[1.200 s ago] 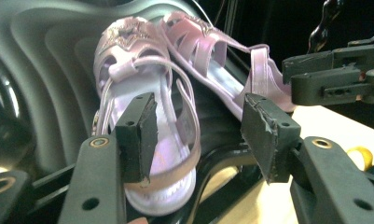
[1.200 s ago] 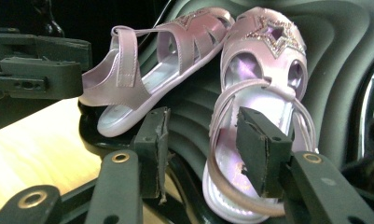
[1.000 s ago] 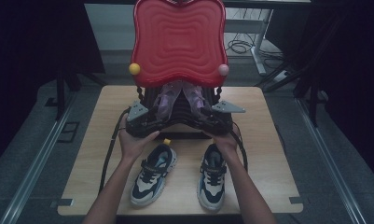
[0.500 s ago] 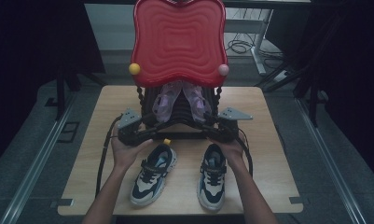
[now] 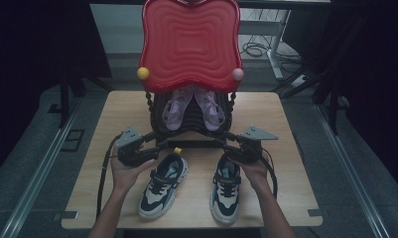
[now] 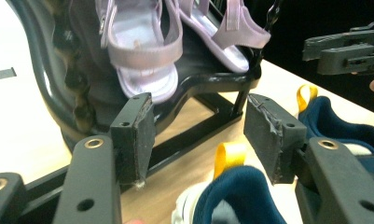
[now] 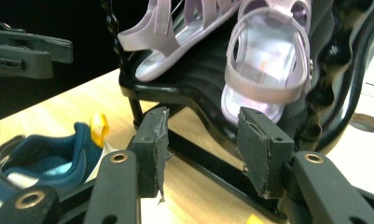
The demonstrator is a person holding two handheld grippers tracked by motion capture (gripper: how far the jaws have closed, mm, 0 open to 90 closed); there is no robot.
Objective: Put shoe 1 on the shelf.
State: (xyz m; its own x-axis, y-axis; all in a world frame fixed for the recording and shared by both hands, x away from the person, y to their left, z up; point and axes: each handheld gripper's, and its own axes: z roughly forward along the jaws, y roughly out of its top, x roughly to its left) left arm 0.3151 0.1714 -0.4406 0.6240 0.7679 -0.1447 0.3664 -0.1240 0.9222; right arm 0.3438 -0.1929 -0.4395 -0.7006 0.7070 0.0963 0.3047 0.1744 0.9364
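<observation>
Over the last second both tools have been drawn back from the black rack (image 5: 191,130) toward the near side of the desk (image 5: 281,124), and each is now held just behind the heel of one sneaker. The left tool (image 5: 152,151) is released, its jaws spread wide with nothing between them, and the left sneaker (image 5: 164,184) with its yellow heel loop (image 6: 229,156) lies directly below and ahead of them. The right tool (image 5: 231,148) is likewise released and empty, set just above the heel of the right sneaker (image 5: 226,187). Both sneakers rest flat on the desk, toes toward the person, untouched. The lilac sandals (image 5: 194,105) sit on the rack under the red seat (image 5: 190,44). The retreat suggests that the sneakers are to be gripped next, probably at the heels
</observation>
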